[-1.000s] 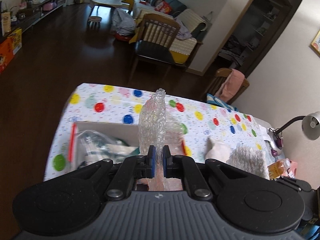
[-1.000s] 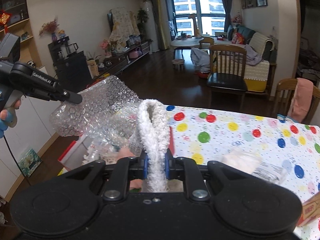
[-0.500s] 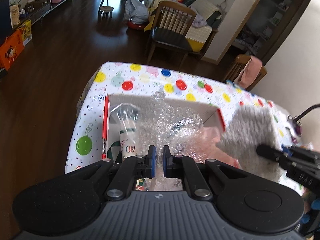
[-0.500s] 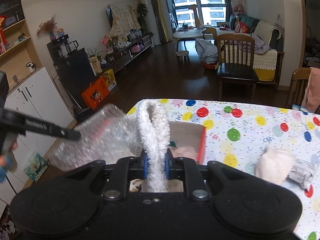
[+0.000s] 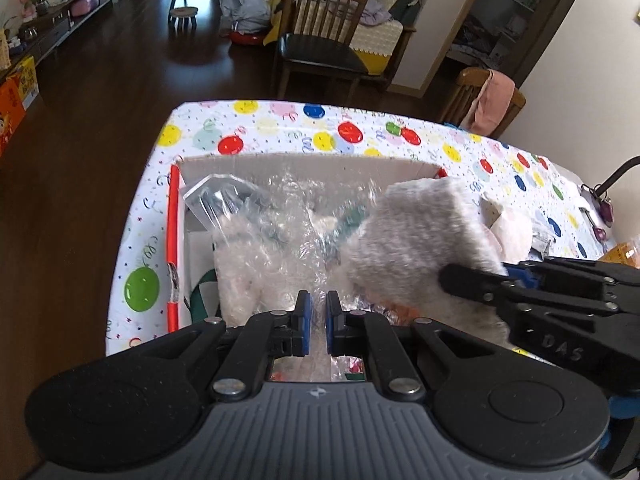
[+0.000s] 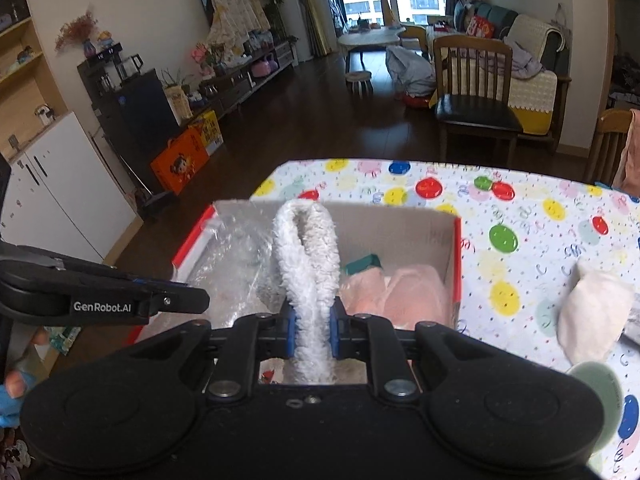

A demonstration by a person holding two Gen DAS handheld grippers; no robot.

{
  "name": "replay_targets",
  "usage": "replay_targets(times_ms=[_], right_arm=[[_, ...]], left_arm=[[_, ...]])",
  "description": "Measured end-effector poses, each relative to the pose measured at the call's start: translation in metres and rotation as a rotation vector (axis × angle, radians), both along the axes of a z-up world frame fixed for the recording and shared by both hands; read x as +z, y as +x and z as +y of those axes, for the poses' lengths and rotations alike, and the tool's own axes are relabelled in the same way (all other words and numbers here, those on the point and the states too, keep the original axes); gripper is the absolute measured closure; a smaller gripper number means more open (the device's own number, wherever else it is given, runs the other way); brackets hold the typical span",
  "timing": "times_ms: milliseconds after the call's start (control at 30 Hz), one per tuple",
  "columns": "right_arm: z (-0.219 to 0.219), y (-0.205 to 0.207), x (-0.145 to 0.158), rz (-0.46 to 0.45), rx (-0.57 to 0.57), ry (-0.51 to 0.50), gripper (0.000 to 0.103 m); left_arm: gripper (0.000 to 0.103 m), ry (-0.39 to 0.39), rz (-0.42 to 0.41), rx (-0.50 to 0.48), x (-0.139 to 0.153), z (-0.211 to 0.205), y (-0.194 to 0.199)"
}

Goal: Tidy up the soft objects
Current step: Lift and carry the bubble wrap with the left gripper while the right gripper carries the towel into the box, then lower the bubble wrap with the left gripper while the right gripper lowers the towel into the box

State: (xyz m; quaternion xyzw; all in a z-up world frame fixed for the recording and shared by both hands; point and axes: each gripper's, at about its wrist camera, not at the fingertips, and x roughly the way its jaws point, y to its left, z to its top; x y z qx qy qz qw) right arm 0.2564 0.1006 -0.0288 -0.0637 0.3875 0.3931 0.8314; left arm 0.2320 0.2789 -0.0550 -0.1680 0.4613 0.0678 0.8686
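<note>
Left gripper (image 5: 316, 322): blue-padded jaws set narrow with a thin gap between them; clear crinkled bubble wrap (image 5: 296, 248) runs up from that gap, but whether the pads actually pinch it cannot be told. The wrap lies inside the open cardboard box with red edges (image 5: 173, 240), spread over the box contents directly ahead of the left gripper. Right gripper (image 6: 313, 332): jaws clamped on a folded white fluffy cloth (image 6: 306, 256), which stands upright as a loop straight out of the pads. In the left wrist view the same cloth (image 5: 424, 232) hangs above the right half of the box, with the right gripper (image 5: 508, 276) reaching in from the right. Pale pink soft item (image 6: 400, 294) sits in the box, just right of the cloth. A cream soft bundle (image 6: 592, 316) lies on the balloon-print tabletop (image 6: 520, 216), apart from the box on its right.
</note>
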Motion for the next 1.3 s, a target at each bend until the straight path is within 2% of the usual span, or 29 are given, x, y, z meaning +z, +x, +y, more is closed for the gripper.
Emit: replay_targets(times_ms=[500,933,1033,1200,1300], right_arm=[[0.032,-0.008,-0.037,0.003,-0.002,-0.085,0.087],[0.038,-0.010,-0.043,-0.002,-0.002,-0.108,0.079],[0.037,-0.013,-0.039,-0.021,-0.004,-0.106,0.074],[0.032,-0.025,-0.029,-0.080,0.004,-0.108,0.051],[0.024,-0.030,-0.020,-0.095,-0.004,-0.094,0.046]], left_arm=[[0.096,0.017,0.032,-0.030,-0.028,0.003,-0.002],[0.092,0.018,0.009,-0.056,-0.020,0.009,-0.027],[0.091,0.023,-0.006,-0.051,-0.016,0.010,-0.033],[0.091,0.028,-0.039,-0.049,-0.008,0.009,-0.041],[0.091,0.039,-0.059,-0.054,-0.002,0.006,-0.045]])
